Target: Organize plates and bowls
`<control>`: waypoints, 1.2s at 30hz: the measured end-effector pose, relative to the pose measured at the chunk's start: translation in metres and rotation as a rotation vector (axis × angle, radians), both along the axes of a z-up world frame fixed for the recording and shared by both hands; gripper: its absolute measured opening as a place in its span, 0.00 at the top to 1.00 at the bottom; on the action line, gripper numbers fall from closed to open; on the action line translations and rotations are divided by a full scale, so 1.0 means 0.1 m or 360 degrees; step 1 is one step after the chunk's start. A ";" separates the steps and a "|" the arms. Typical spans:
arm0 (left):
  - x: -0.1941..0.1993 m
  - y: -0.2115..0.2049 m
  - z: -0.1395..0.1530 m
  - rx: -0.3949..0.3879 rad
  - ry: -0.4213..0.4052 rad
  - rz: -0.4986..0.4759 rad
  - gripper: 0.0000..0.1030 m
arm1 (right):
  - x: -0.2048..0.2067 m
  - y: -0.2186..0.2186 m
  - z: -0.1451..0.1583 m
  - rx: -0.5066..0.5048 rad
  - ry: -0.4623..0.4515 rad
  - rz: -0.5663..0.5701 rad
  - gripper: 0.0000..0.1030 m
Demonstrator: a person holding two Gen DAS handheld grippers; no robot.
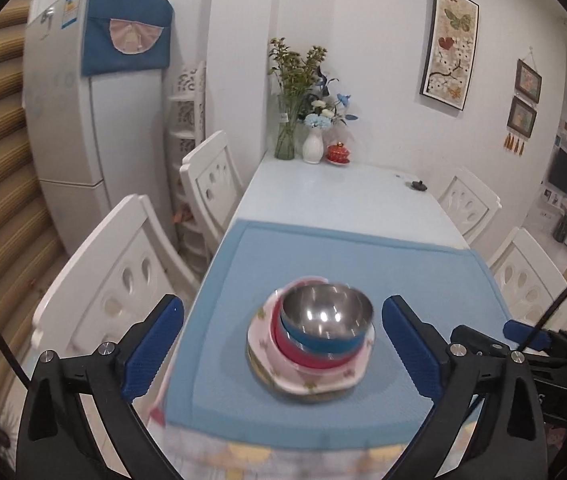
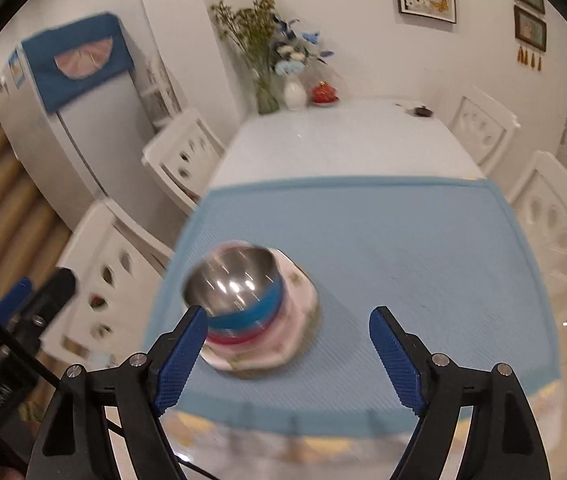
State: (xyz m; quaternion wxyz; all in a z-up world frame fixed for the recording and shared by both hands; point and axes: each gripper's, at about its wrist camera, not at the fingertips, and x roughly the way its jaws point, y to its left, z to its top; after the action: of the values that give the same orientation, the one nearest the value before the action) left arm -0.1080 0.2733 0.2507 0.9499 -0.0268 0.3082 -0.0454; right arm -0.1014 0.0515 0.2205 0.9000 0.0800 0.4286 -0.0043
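Observation:
A blue bowl with a steel inside (image 1: 325, 318) sits nested in a red bowl (image 1: 303, 354), on a pink patterned plate (image 1: 315, 380), with another plate's rim showing under it. The stack stands on the blue mat (image 1: 363, 264). My left gripper (image 1: 283, 340) is open and empty, its fingers wide on either side of the stack, held above the table's near edge. In the right wrist view the blue bowl (image 2: 235, 284) and the plate (image 2: 295, 292) lie left of centre. My right gripper (image 2: 287, 360) is open and empty, its left finger (image 2: 181, 356) in front of the stack.
The blue mat (image 2: 403, 248) covers the near half of the pale table (image 1: 335, 196). Flower vases (image 1: 311, 144) and a red pot (image 1: 338, 153) stand at the far end. White chairs (image 1: 115, 280) flank both sides. A fridge (image 1: 71, 140) stands at the left.

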 end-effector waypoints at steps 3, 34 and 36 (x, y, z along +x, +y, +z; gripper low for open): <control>-0.30 -0.16 0.01 0.0091 -0.0011 0.0050 0.03 | -0.24 -0.02 -0.01 -0.0034 0.0035 -0.0002 0.21; -0.41 -0.19 -0.12 0.0270 0.0206 0.0010 0.03 | -0.50 0.15 -0.07 -0.0080 0.0154 -0.0177 0.21; -0.38 -0.19 -0.16 0.0320 0.0200 0.0020 0.03 | -0.47 0.18 -0.12 -0.0084 0.0183 -0.0180 0.21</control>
State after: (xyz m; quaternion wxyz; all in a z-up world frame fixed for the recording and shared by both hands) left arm -0.1462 0.2539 0.2346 0.9269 0.0639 0.3698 -0.0066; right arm -0.1488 0.0693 0.2090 0.8739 0.0800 0.4742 -0.0711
